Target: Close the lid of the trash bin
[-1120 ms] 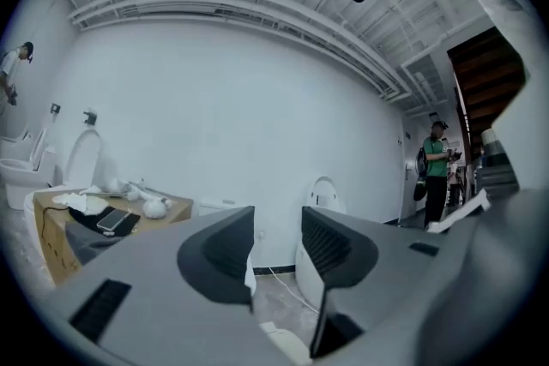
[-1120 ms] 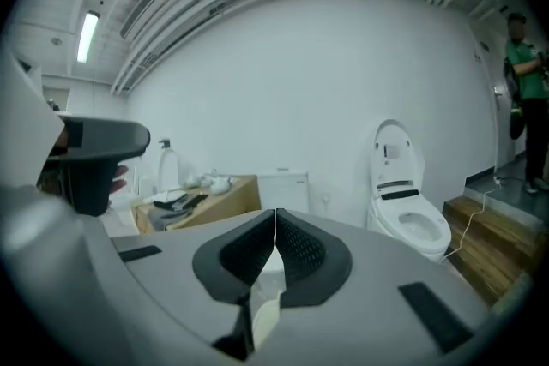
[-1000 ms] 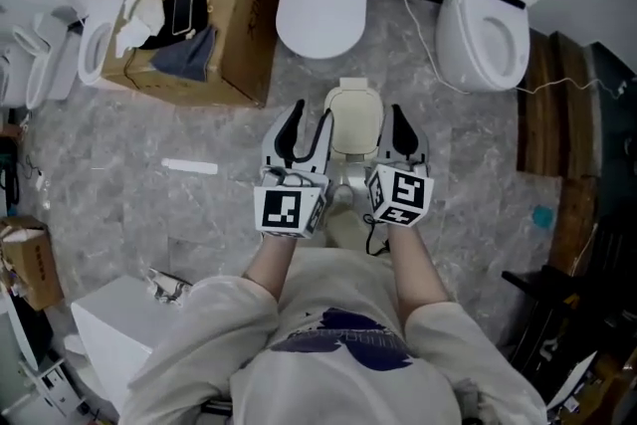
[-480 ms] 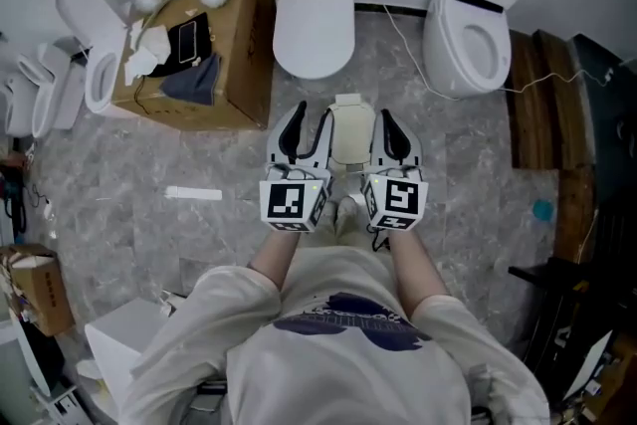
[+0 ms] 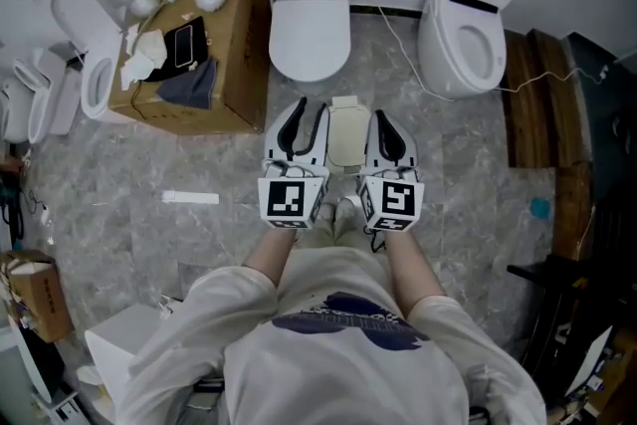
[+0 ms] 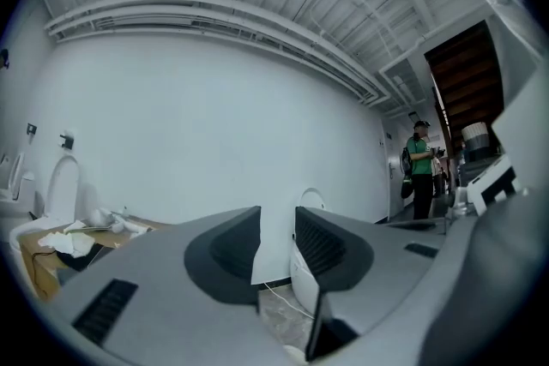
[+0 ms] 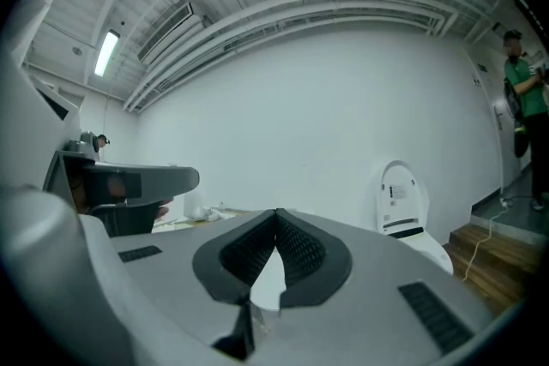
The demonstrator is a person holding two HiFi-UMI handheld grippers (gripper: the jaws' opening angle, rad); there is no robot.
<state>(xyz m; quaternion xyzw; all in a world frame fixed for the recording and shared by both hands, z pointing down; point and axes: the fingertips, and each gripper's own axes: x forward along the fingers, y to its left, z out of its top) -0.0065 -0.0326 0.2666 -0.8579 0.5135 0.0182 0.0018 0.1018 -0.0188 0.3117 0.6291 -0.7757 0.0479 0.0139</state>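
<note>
The small cream trash bin [image 5: 346, 136] stands on the grey floor just in front of the person's feet. Seen from above, its lid lies flat over it. My left gripper [image 5: 306, 114] hovers level at the bin's left side. Its jaws are closing, with a gap still between them and nothing in it, as the left gripper view [image 6: 277, 214] shows. My right gripper [image 5: 381, 117] hovers at the bin's right side, shut with nothing held, its tips meeting in the right gripper view [image 7: 276, 214]. Neither gripper touches the bin.
A closed white toilet [image 5: 310, 20] stands beyond the bin, and another with its lid raised [image 5: 468, 25] at the right. A cardboard box [image 5: 194, 35] with loose items sits left. Wooden steps [image 5: 542, 105] run along the right. A cable [image 5: 408, 35] and a white strip [image 5: 189, 198] lie on the floor.
Both grippers have risen away from the bin, and the head view has pulled back with them. The left gripper's jaws stand narrower than before.
</note>
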